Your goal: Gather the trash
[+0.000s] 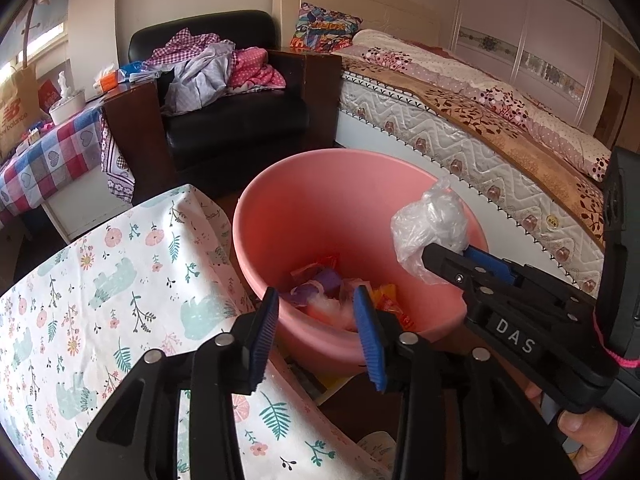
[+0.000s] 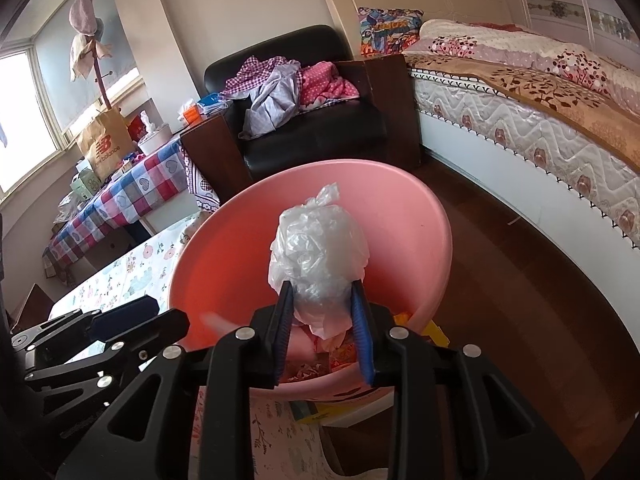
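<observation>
Left wrist view: the left tongs (image 1: pixel 316 308) stand spread and empty over the pink bin (image 1: pixel 320 200), just beside the floral counter (image 1: pixel 100 280). The right tongs (image 1: pixel 444 250) pinch a crumpled plastic bag (image 1: pixel 430 220) above the bin's rim; wrappers (image 1: pixel 340 296) already lie inside.

Right wrist view: the bag (image 2: pixel 318 248) sits clamped between the right tongs (image 2: pixel 322 308), centred over the bin (image 2: pixel 224 264), which the other view leaves unclear. Next, I judge, comes the release.
</observation>
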`<action>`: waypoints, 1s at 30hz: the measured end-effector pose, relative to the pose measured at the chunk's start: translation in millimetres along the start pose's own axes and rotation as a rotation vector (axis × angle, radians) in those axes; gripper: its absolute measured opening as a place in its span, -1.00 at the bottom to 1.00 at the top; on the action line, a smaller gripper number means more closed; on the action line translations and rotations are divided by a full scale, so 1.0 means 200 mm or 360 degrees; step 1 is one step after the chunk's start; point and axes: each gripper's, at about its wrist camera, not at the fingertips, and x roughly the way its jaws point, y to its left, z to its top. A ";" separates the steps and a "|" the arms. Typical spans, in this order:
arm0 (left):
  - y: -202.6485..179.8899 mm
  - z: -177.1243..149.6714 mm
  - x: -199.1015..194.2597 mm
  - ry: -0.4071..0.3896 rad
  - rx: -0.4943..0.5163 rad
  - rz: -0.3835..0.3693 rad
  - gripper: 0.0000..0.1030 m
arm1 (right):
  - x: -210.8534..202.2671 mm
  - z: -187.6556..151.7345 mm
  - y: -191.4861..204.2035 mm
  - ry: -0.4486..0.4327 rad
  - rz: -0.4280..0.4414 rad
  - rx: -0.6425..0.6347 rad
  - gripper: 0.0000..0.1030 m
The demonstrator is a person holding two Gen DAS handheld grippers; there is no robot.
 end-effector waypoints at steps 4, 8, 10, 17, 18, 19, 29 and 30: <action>0.00 0.00 -0.02 -0.0015 0.0004 -0.0019 -0.20 | 0.00 0.01 0.00 -0.0005 -0.0011 0.0005 -0.24; 0.01 0.01 -0.04 -0.0023 -0.0012 -0.0026 -0.16 | -0.01 0.02 0.00 -0.0011 -0.0018 0.0003 -0.22; 0.01 0.01 -0.05 -0.0031 -0.0020 -0.0031 -0.15 | -0.01 0.02 0.00 -0.0011 -0.0015 0.0002 -0.22; 0.03 0.01 -0.07 -0.0045 -0.0049 -0.0034 -0.12 | -0.04 0.02 0.03 -0.0018 0.0006 -0.0021 -0.22; 0.03 0.01 -0.08 -0.0047 -0.0056 -0.0034 -0.11 | -0.05 0.02 0.03 -0.0021 0.0011 -0.0021 -0.22; 0.04 0.01 -0.09 -0.0054 -0.0064 -0.0033 -0.11 | -0.06 0.01 0.03 -0.0024 0.0018 -0.0023 -0.22; 0.06 0.01 -0.21 -0.0128 -0.0113 -0.0044 -0.11 | -0.16 -0.02 0.11 -0.0039 0.0050 -0.0102 -0.22; 0.06 0.01 -0.23 -0.0135 -0.0113 -0.0047 -0.11 | -0.17 -0.02 0.12 -0.0041 0.0061 -0.0108 -0.22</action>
